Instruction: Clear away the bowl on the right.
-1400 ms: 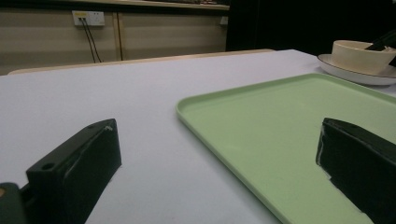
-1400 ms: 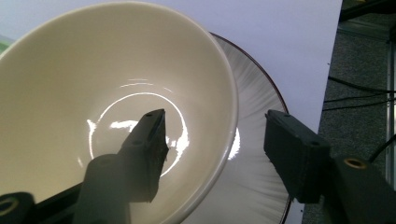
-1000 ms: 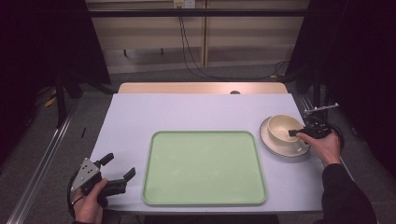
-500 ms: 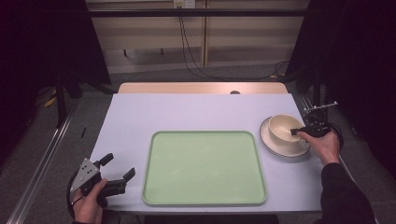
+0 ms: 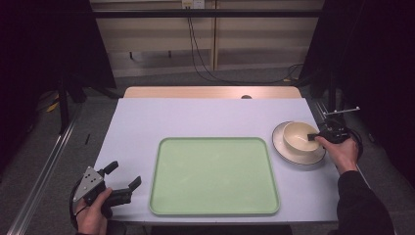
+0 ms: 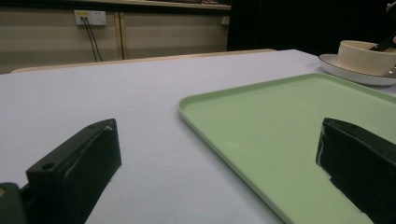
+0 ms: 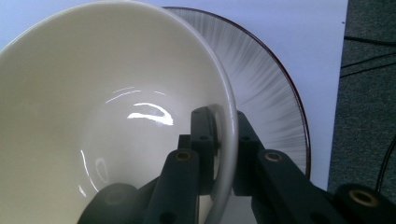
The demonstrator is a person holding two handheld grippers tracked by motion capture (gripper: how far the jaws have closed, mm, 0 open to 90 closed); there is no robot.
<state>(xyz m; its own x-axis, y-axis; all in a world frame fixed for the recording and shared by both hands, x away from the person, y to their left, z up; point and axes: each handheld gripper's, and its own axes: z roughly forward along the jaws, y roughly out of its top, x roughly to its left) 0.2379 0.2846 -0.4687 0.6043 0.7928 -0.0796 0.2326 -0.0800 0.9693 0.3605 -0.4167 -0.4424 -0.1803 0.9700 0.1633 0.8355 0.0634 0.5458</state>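
The right claw (image 5: 313, 136) is clamped on the bowl's (image 5: 299, 136) rim, 1 jaw inside and 1 outside, as the right gripper view shows. The bowl sits on a plate (image 5: 289, 152) at the desk's (image 5: 205, 117) right edge, just beside the green tray (image 5: 214, 176) in the middle. The left claw (image 5: 123, 177) rests at the desk's near left corner, jaws apart and holding nothing, its right jaw over the tray's edge in the left gripper view
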